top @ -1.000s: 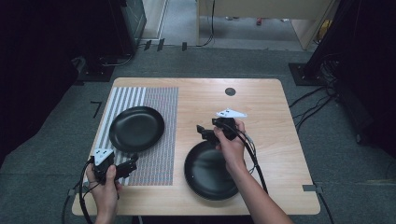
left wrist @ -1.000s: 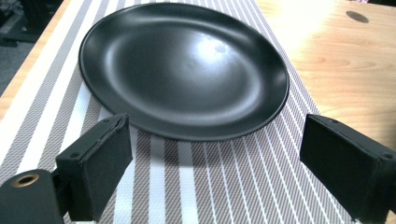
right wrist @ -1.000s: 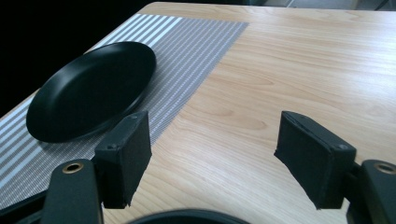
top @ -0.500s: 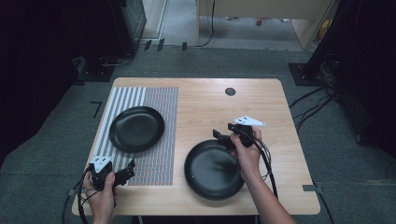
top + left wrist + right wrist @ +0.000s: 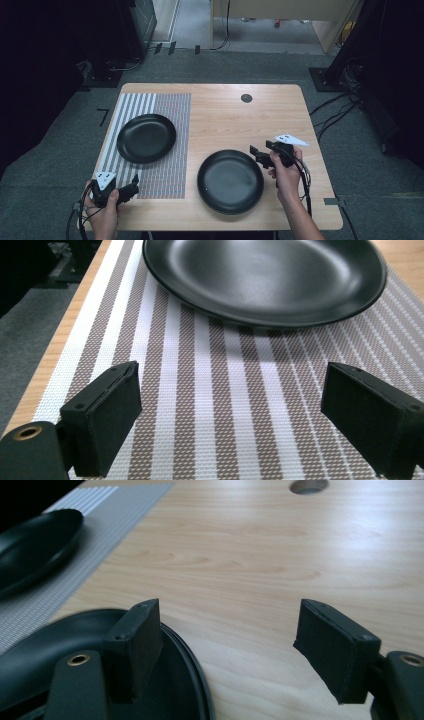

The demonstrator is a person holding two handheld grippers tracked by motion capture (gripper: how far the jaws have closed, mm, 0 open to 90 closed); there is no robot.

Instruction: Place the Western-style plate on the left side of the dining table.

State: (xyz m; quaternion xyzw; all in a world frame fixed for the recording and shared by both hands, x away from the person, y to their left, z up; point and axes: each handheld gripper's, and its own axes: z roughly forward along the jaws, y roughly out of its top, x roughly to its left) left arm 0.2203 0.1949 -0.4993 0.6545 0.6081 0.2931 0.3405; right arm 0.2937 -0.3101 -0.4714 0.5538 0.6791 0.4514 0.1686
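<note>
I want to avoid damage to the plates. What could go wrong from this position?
1. The right gripper hangs open at the rim of the near black plate; one of its fingers is over the rim and could knock or tip it.
2. That plate lies close to the table edge, so a push might slide it off.

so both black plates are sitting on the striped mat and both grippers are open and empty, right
Not quite. Only the far plate sits on the striped mat; the near plate lies on the bare wooden table, beside the mat, as the high view shows. The rest holds: the left gripper and right gripper are both open and empty.
</note>
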